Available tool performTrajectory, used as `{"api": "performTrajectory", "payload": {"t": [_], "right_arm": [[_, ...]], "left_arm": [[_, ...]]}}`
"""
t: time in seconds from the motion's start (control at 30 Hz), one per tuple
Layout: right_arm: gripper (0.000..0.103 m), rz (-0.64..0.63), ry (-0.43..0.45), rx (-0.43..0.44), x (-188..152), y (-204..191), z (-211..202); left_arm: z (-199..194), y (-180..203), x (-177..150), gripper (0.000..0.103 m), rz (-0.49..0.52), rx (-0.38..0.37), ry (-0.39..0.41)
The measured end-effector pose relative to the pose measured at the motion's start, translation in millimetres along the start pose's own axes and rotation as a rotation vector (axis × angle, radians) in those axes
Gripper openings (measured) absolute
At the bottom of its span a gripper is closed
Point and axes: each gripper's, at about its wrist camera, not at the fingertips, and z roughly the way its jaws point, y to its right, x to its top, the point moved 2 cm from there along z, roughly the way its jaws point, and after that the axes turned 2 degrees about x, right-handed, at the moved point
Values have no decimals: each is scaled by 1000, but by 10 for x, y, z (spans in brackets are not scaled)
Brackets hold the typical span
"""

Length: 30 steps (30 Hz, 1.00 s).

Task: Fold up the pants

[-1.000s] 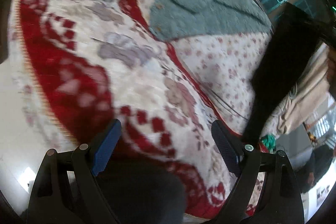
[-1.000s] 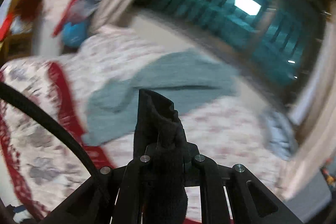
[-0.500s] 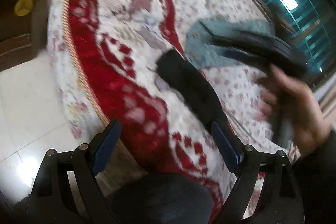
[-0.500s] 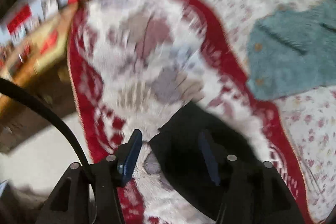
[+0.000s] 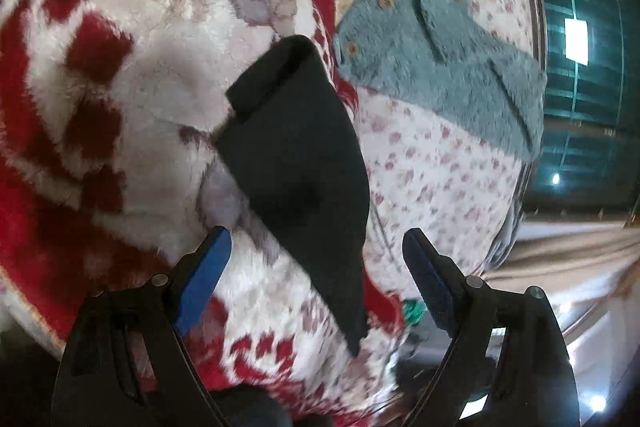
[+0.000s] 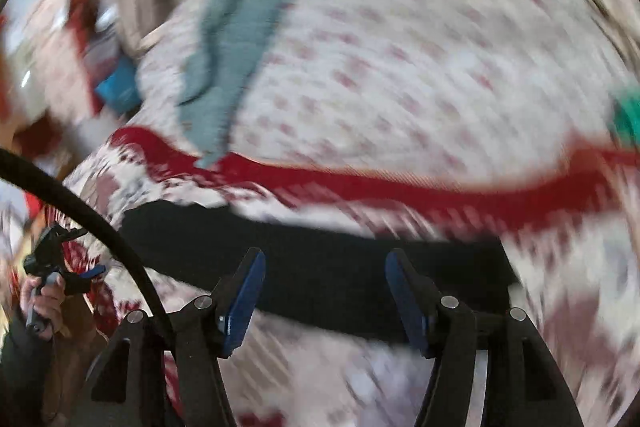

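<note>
The black pants [image 5: 296, 163] lie in a long narrow strip on the red and white fleece blanket [image 5: 100, 79]. My left gripper [image 5: 316, 251] is open and empty, hovering over the near end of the strip. In the blurred right wrist view the pants [image 6: 320, 263] run across the frame. My right gripper [image 6: 324, 263] is open, its blue pads on either side above the strip, not touching it as far as I can tell. The left gripper also shows in the right wrist view [image 6: 76, 275], held in a hand.
A grey-blue fuzzy garment [image 5: 440, 67] with buttons lies beyond the pants on the floral bedsheet [image 5: 432, 179]. It also shows in the right wrist view [image 6: 228, 39]. A dark window [image 5: 580, 67] is at the right. A green item [image 6: 628, 115] sits at the bed's edge.
The right gripper let go of the pants and opened, and they now lie on the blanket. Both grippers have swung round; the left has moved in over the pants.
</note>
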Motion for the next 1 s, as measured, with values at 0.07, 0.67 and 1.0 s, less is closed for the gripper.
{"api": "performTrajectory", "payload": {"t": [0.07, 0.67, 1.0], "right_arm": [[60, 95, 7, 1, -333, 310, -78], [61, 832, 74, 197, -823, 1764, -34], [51, 1003, -24, 258, -616, 2058, 853]], "left_arm": [[11, 13, 37, 87, 1, -22, 24], [195, -32, -16, 5, 108, 246, 88], [242, -88, 111, 6, 61, 167, 37]]}}
